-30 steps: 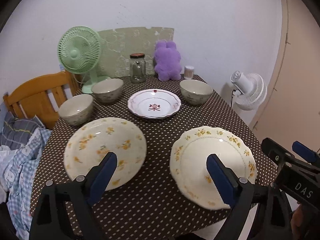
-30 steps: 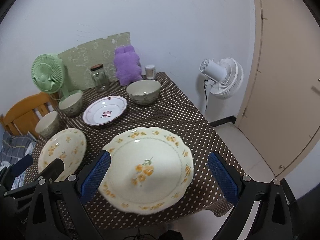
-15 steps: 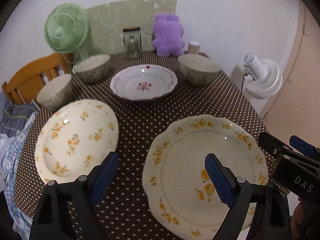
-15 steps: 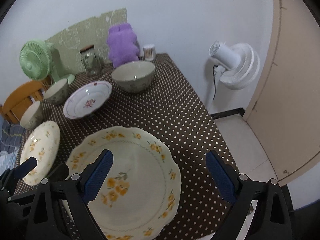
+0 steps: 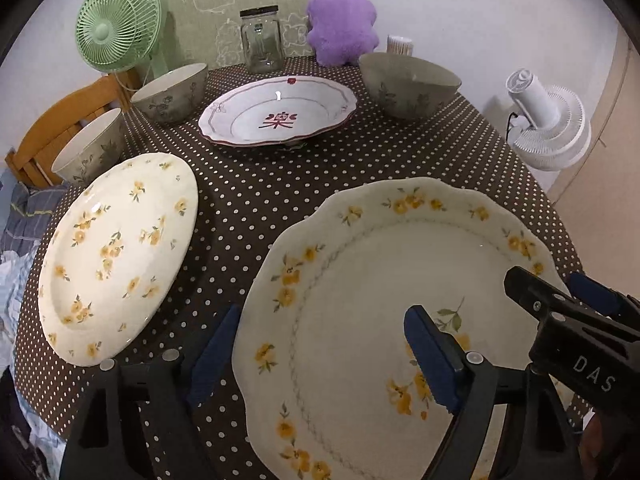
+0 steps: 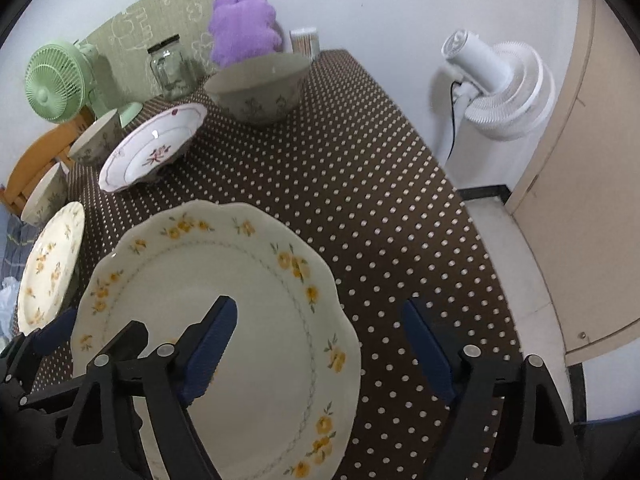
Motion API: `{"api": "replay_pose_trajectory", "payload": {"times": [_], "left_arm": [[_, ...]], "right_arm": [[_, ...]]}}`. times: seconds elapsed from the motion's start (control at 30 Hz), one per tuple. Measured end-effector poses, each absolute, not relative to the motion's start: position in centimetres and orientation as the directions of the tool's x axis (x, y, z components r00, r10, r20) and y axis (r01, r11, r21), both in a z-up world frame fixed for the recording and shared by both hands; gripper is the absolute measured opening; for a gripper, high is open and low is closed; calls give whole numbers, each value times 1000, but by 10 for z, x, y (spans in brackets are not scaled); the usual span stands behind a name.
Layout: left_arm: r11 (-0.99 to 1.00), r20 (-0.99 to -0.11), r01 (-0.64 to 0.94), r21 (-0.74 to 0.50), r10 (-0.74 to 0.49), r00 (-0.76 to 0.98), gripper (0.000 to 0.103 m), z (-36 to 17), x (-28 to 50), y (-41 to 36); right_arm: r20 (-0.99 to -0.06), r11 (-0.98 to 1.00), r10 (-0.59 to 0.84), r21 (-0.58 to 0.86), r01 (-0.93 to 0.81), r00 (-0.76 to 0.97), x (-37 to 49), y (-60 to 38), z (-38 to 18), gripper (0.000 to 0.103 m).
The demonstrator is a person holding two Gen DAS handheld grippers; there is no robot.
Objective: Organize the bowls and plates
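Note:
A large scalloped plate with yellow flowers [image 5: 380,300] [image 6: 224,320] lies at the near right of the dotted table. My left gripper [image 5: 320,356] is open, its jaws straddling the plate's left rim. My right gripper [image 6: 320,344] is open, its jaws straddling the plate's right rim. A second yellow-flowered plate [image 5: 116,248] [image 6: 48,264] lies at the left. A white plate with red markings [image 5: 280,114] [image 6: 152,148] sits mid-table. Three grey-green bowls stand around it: two at the left [image 5: 172,92] [image 5: 92,146] and one at the right [image 5: 408,80] [image 6: 260,84].
At the table's back stand a green fan [image 5: 116,24], a glass jar [image 5: 262,44], a purple plush toy [image 5: 342,20] and a small cup [image 5: 399,45]. A wooden chair [image 5: 60,120] is at the left, a white floor fan [image 6: 500,84] and a door [image 6: 600,160] at the right.
Both grippers have moved forward and lower toward the near right plate, which now looms larger, with each gripper's jaws around one of its side rims.

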State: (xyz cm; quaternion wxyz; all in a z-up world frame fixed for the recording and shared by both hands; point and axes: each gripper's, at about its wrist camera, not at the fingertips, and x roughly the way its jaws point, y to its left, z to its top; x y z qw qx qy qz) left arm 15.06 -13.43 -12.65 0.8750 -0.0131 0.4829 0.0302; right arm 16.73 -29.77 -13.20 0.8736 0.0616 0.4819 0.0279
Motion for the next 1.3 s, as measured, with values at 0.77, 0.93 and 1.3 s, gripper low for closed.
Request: {"api": "replay_pose_trajectory", "payload": {"times": [0.77, 0.93, 1.3], "left_arm": [[996, -875, -86, 23, 62, 480, 79, -132, 183, -123], [992, -876, -123, 21, 78, 476, 79, -131, 193, -111], [993, -877, -111, 47, 94, 472, 82, -133, 204, -107]], "right_arm": [[-872, 986, 161, 166, -32, 462, 205, -278, -144, 68], [-870, 983, 178, 175, -49, 461, 217, -268, -141, 68], [-881, 984, 176, 174, -44, 440, 235, -256, -146, 67]]}}
